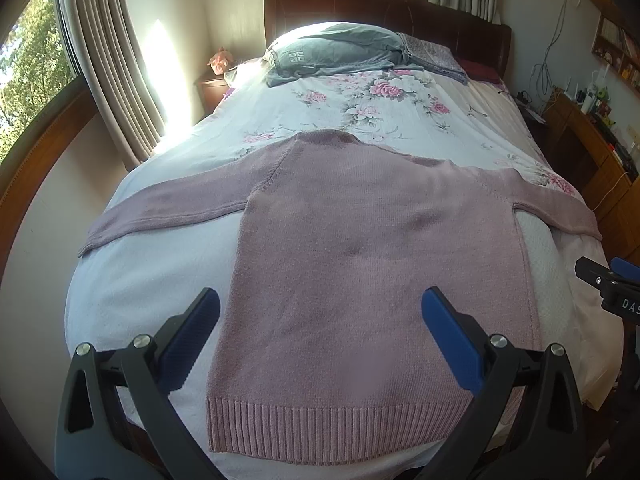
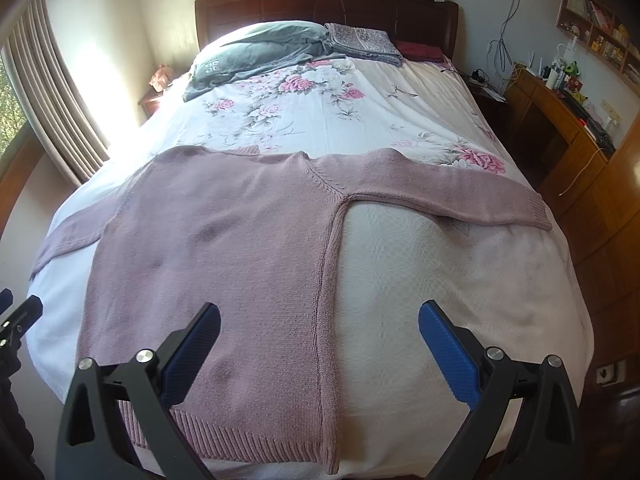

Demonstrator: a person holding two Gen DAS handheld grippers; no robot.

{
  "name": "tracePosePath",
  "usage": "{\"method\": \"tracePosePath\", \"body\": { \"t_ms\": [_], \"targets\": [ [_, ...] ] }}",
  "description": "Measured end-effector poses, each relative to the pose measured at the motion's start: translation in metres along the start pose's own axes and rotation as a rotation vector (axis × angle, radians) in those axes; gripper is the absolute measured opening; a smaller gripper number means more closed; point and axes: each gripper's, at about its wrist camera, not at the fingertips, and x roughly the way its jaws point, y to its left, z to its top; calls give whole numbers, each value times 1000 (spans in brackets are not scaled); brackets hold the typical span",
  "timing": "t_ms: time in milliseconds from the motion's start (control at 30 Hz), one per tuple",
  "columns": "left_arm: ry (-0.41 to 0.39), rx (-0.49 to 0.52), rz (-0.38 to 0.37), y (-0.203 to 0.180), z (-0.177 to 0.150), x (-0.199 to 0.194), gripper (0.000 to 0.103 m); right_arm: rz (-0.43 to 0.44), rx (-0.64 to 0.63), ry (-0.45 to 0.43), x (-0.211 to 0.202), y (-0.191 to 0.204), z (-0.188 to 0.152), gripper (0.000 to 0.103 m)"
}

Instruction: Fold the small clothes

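A dusty-pink knitted sweater [image 1: 360, 248] lies spread flat on the bed [image 1: 168, 280], ribbed hem nearest the cameras and both sleeves stretched out sideways. It has no fold in it yet, so by the look of things the folding is only at its opening step: the approach to a first grasp.

The left hand-held gripper [image 1: 320, 340] hangs just above the lower body of the sweater with its blue-padded fingers [image 1: 196, 332] spread wide and nothing between them; the left side seam lies below its left finger and the hem band is beneath and slightly behind it. The right hand-held gripper [image 2: 320, 348] is likewise spread apart and empty, and straddles the sweater's right side seam [image 2: 326, 320], with knit under its left finger and bare white bed cover under its right.

The left sleeve [image 1: 160, 208] runs away ahead and to the left of the left hand-held gripper; the right sleeve [image 2: 460, 196] lies ahead and to the right of the right one, its cuff near the bed's edge.

The next move probably calls for each hand-held gripper to travel forward and outward to a sleeve or shoulder, pinch only the knit and not the bedding beneath, then carry it inward across the body. The loose knit may stretch or drag, so a lift clear of the bed seems wise.
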Motion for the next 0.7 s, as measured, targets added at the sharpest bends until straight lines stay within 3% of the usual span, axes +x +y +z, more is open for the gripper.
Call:
{"method": "tracePosePath", "body": {
  "t_ms": [433,567,700],
  "targets": [
    [-3,0,-14,-12,7,6,100,12,3,3,8,-16,4,99],
    [5,-4,-50,-31,21,26,100,11,40,21,30,-53,14,99],
    [33,10,-73,-67,38,58,100,16,151,71,66,-125,34,99]
  ]
}}
